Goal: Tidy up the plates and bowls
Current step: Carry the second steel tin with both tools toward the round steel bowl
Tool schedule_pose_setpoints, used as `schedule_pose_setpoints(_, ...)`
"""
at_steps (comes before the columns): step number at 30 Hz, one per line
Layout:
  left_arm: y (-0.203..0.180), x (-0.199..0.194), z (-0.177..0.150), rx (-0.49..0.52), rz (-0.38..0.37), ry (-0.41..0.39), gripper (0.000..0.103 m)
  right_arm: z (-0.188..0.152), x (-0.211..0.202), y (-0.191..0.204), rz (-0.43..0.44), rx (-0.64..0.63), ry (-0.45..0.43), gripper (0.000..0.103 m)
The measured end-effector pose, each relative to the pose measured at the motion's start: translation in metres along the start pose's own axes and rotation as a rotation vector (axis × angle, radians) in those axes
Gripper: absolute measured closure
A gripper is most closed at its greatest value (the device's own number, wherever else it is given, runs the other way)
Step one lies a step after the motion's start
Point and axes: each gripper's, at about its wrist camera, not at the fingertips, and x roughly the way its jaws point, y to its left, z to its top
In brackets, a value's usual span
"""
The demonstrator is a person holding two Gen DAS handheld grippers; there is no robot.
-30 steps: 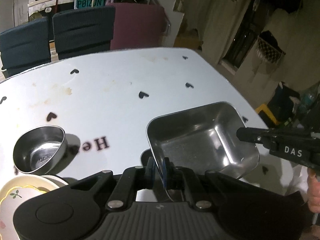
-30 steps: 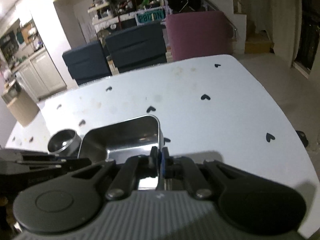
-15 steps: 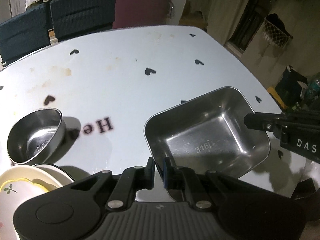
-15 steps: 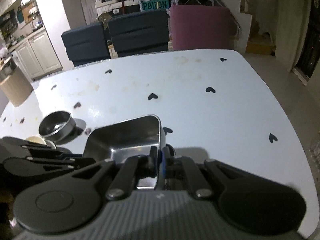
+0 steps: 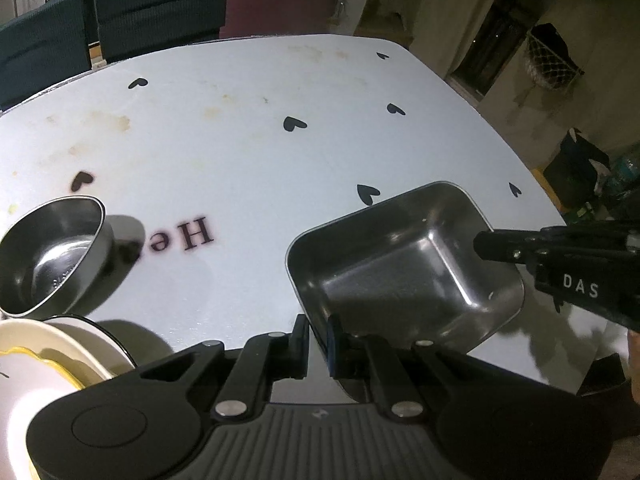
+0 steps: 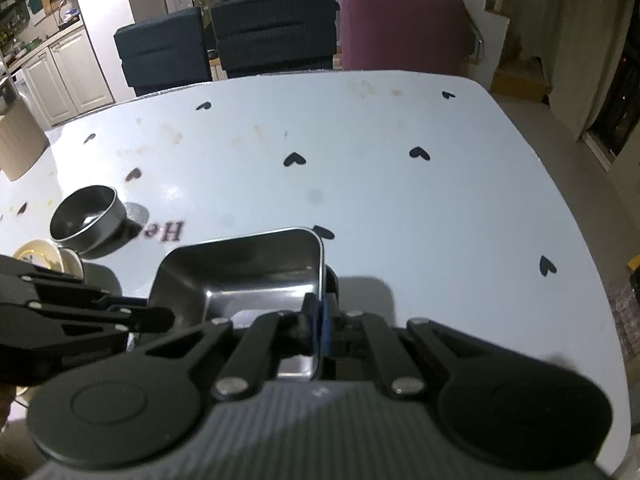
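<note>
A rectangular steel tray (image 5: 400, 264) is held low over the white table (image 5: 248, 152) by both grippers. My left gripper (image 5: 318, 338) is shut on the tray's near left rim. My right gripper (image 5: 480, 246) reaches in from the right and pinches the opposite rim. In the right wrist view the tray (image 6: 240, 268) lies just ahead, with the right gripper (image 6: 318, 320) shut on its right wall and the left gripper (image 6: 170, 318) at its left edge. A round steel bowl (image 5: 52, 256) stands to the left, next to a cream plate (image 5: 32, 380).
The white table (image 6: 360, 184) carries black heart prints and some stains. Two dark chairs (image 6: 224, 52) and a maroon one (image 6: 400, 32) stand at its far side. The table's right edge (image 6: 580, 240) drops to the floor. A person's hand (image 5: 632, 356) shows at the right.
Both grippers have sunk toward the table with the tray between them and tilted further down. The round bowl and cream plate have stayed where they were.
</note>
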Motion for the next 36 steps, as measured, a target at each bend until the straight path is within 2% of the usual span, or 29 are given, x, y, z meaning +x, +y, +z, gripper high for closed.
schedule_pose_setpoints(8,0.001,0.000,-0.001,-0.003,-0.010,0.006,0.090,-0.002,0.014,0.001,-0.033,-0.028,0.059,0.100)
schedule_pose_setpoints(16,-0.005,0.010,-0.004,0.037,0.004,0.043,0.089,-0.006,0.024,-0.001,-0.037,-0.043,0.107,0.100)
schedule_pose_setpoints(19,0.000,0.010,-0.003,0.017,-0.009,0.047,0.089,-0.007,0.030,-0.005,-0.025,-0.033,0.132,0.100)
schedule_pose_setpoints(25,-0.002,0.009,-0.002,0.018,-0.002,0.030,0.089,-0.005,0.033,-0.014,0.027,0.004,0.132,0.100)
schedule_pose_setpoints(36,-0.002,0.008,-0.003,0.004,-0.014,0.029,0.088,-0.005,0.036,-0.020,0.062,0.009,0.114,0.100)
